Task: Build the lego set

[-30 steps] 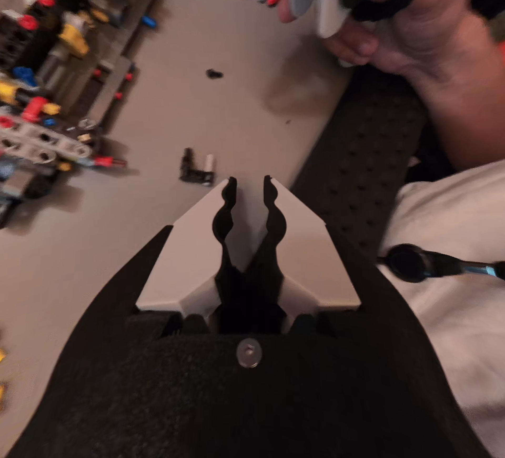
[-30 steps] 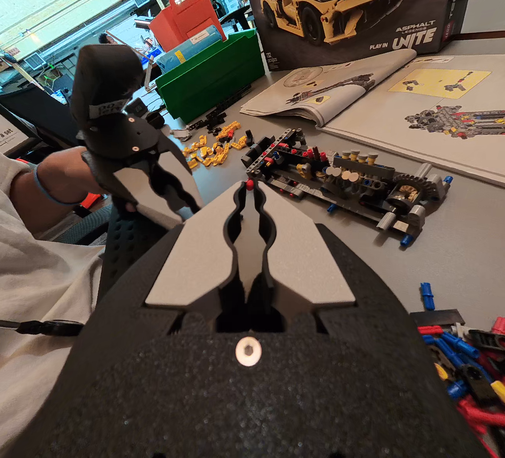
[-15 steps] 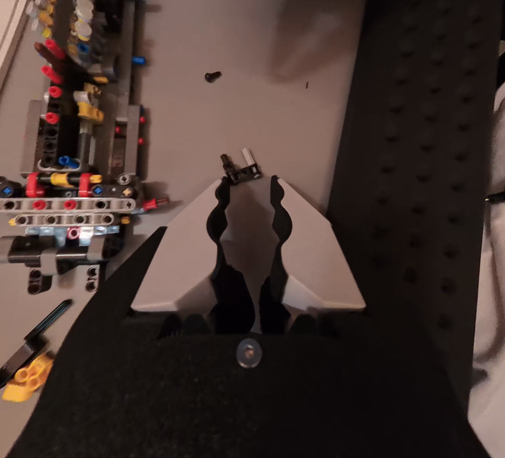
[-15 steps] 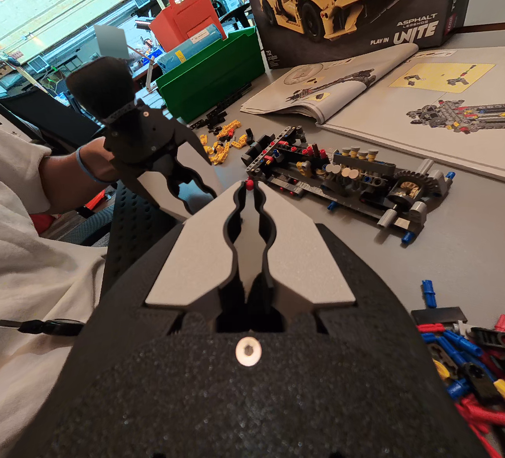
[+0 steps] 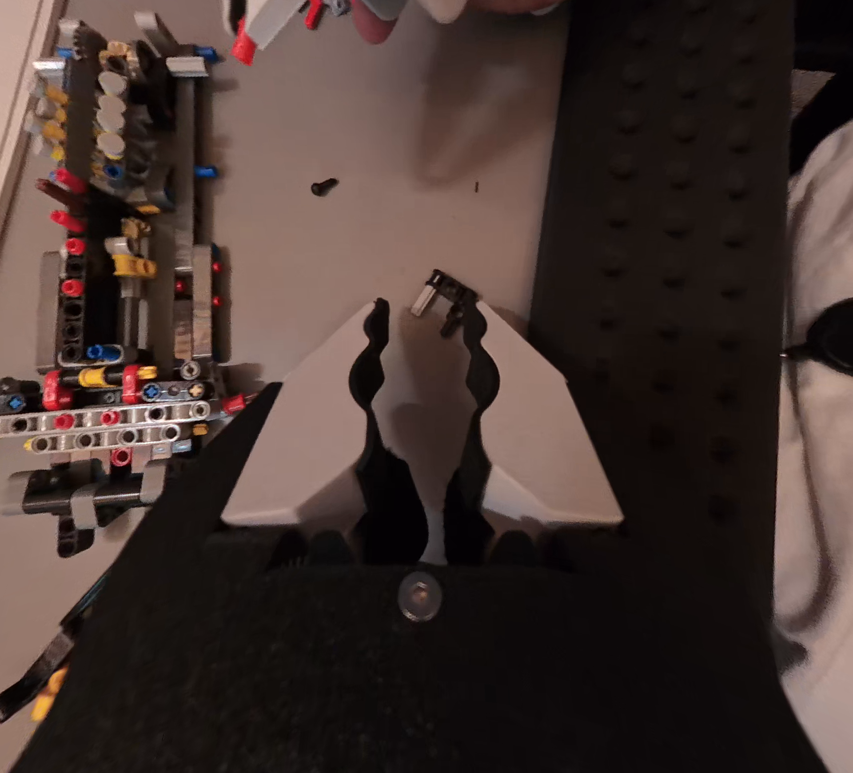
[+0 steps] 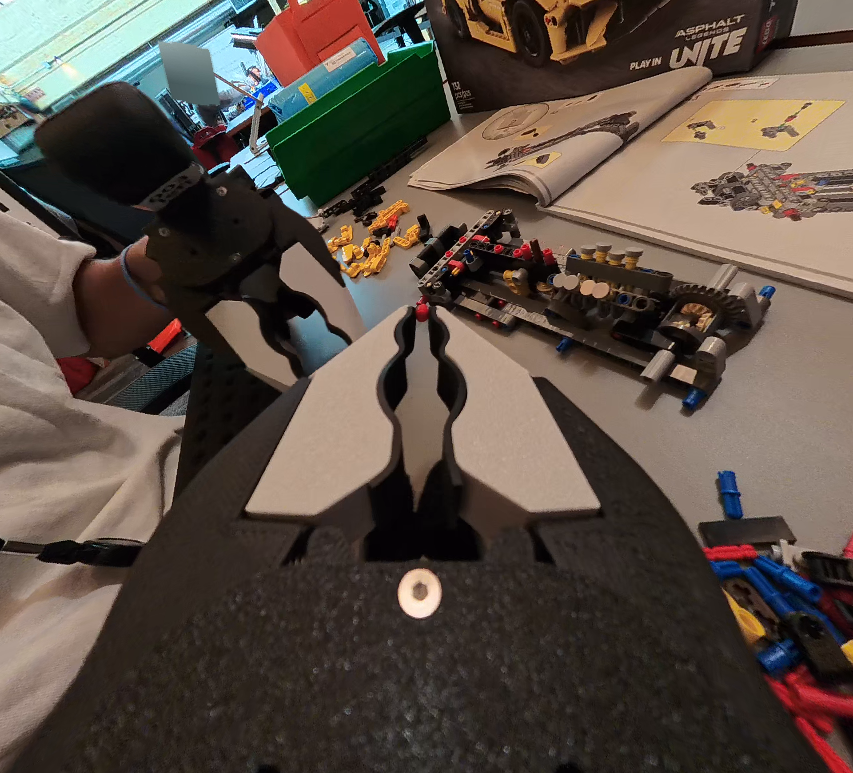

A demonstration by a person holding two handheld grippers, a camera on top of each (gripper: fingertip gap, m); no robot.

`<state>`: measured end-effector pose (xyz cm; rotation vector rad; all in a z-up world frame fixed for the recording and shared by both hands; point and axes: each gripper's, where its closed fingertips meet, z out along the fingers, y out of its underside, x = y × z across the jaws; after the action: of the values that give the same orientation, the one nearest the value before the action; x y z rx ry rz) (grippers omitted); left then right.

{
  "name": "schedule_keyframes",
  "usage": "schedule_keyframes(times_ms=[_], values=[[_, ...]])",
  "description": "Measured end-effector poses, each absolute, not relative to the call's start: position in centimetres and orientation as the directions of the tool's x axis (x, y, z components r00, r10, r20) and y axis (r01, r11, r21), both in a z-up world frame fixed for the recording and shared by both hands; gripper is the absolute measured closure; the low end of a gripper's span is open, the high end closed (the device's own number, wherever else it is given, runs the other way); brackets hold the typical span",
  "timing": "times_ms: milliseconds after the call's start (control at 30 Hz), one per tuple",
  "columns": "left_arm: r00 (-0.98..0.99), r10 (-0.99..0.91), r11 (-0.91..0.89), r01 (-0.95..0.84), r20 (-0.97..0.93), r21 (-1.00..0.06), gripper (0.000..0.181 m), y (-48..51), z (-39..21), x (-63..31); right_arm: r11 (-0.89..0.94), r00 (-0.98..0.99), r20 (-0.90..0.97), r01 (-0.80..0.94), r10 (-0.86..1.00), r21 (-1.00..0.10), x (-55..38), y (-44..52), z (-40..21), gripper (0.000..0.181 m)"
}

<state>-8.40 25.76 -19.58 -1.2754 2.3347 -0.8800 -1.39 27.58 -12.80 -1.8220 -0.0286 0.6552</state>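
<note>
1. Black jaws of the left gripper have spread wide over the small black-and-white piece, which now touches one jaw. A grab looks close.
2. Red pin stays pinched in the right gripper, near the car frame.

Left wrist view: taken from above, aimed steeply down at grey table, close to surface; chassis seen at 9 o'clock, right gripper at 12 o'clock. Right wrist view: taken low, aimed nearly level across table; chassis seen at 1 o'clock, left gripper at 10 o'clock. Shared by both views: chassis, table, opposite gripper.
</note>
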Motion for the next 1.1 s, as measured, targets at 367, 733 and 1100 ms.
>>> schedule_keyframes(times_ms=[367, 733, 1100], values=[[-0.777, -0.628, 0.568, -0.426, -0.037, -0.704, 0.160, 24.2, -20.7, -8.8, -0.379, 0.832, -0.425, -0.288, 0.355, -0.880, -2.0, 27.5, -13.1, 0.177], [-0.621, -0.783, 0.468, -0.553, -0.033, -0.689, 0.160, 26.9, -18.3, -9.3, -0.478, 0.753, -0.330, -0.024, 0.569, -0.878, -7.9, 26.4, -15.1, 0.178], [-0.651, -0.759, 0.516, -0.581, -0.021, -0.629, 0.160, 26.8, -20.1, -10.2, -0.524, 0.749, -0.195, 0.230, 0.634, -0.820, -10.5, 26.8, -18.3, 0.177]])
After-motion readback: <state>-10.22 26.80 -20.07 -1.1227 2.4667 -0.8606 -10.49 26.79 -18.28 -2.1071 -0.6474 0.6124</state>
